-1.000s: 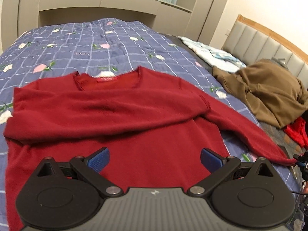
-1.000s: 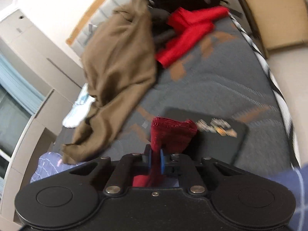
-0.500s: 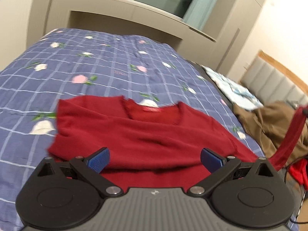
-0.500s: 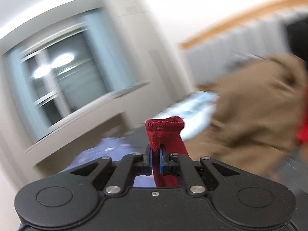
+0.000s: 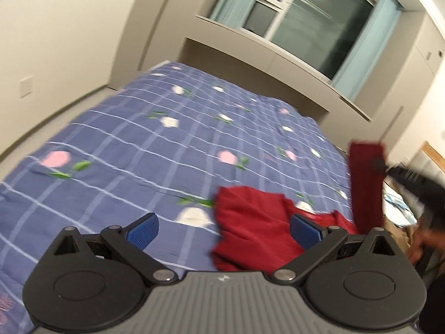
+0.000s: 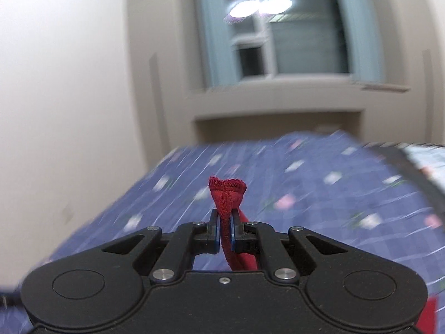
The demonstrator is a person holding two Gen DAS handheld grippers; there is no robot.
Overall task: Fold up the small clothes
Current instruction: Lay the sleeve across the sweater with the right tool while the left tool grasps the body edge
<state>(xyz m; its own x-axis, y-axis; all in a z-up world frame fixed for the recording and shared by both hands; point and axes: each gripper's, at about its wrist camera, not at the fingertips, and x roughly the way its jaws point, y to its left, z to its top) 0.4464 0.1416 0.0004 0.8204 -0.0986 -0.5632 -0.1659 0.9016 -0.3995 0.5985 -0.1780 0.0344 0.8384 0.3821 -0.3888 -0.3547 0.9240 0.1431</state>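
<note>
A dark red sweater (image 5: 250, 228) lies on the blue flowered bedspread (image 5: 155, 144); only its upper left part shows, low and right in the left wrist view. My left gripper (image 5: 222, 229) is open and empty above the sweater's left edge. My right gripper (image 6: 225, 235) is shut on the cuff of the red sleeve (image 6: 226, 194), held up over the bed. In the left wrist view that sleeve (image 5: 364, 183) hangs stretched upright at the right, with the right gripper (image 5: 389, 168) a dark blur at its top.
A window (image 5: 311, 22) with pale blue curtains and a built-in ledge stands beyond the bed. A white wall (image 5: 69, 33) runs along the bed's left side. A light patterned cloth (image 5: 397, 200) lies at the far right.
My right gripper has swung the sleeve up and leftward over the bed. My left gripper has turned left, so less of the sweater shows. Both views are blurred by motion.
</note>
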